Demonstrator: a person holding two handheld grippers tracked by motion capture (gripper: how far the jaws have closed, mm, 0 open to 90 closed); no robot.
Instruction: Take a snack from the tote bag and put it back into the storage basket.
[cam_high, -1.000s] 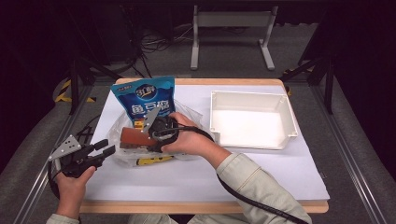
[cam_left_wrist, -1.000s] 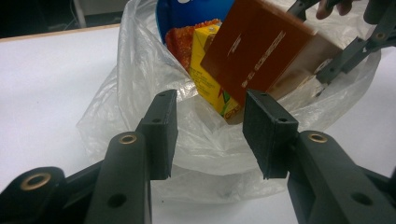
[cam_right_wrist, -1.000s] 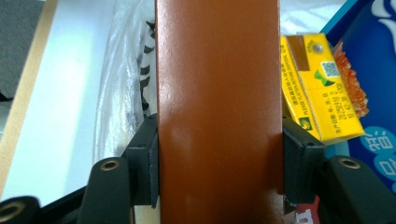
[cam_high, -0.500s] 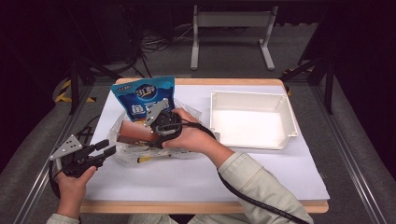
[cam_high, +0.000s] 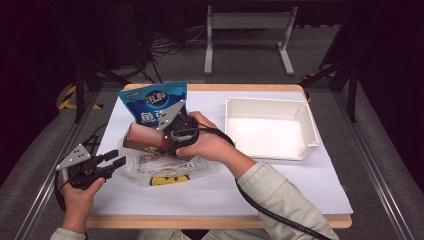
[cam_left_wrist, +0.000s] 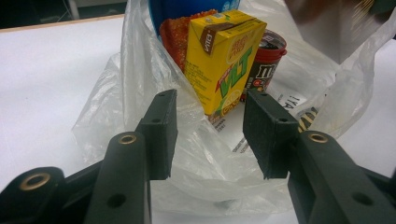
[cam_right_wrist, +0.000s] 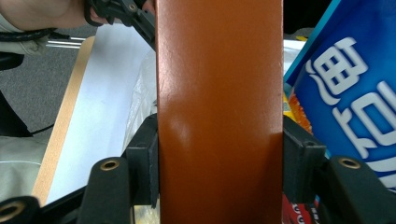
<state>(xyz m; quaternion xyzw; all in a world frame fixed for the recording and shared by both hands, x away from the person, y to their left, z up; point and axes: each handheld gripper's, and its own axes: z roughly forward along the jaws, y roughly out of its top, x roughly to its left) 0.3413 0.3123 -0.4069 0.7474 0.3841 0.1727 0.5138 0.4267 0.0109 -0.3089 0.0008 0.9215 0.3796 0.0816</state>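
Brown box (cam_right_wrist: 219, 112): we see it clamped between the right gripper (cam_right_wrist: 219, 163) pads, above the bag.
Right gripper: closed on the box's two sides.
Plastic bag (cam_left_wrist: 140, 70): its film lies between and beyond the left gripper (cam_left_wrist: 210, 135) fingers.
Left gripper: half open, we see the pads pressing nothing.
Yellow carton (cam_left_wrist: 224, 60): upright just beyond those fingers.
White tray (cam_high: 270, 130): well apart from both grippers.
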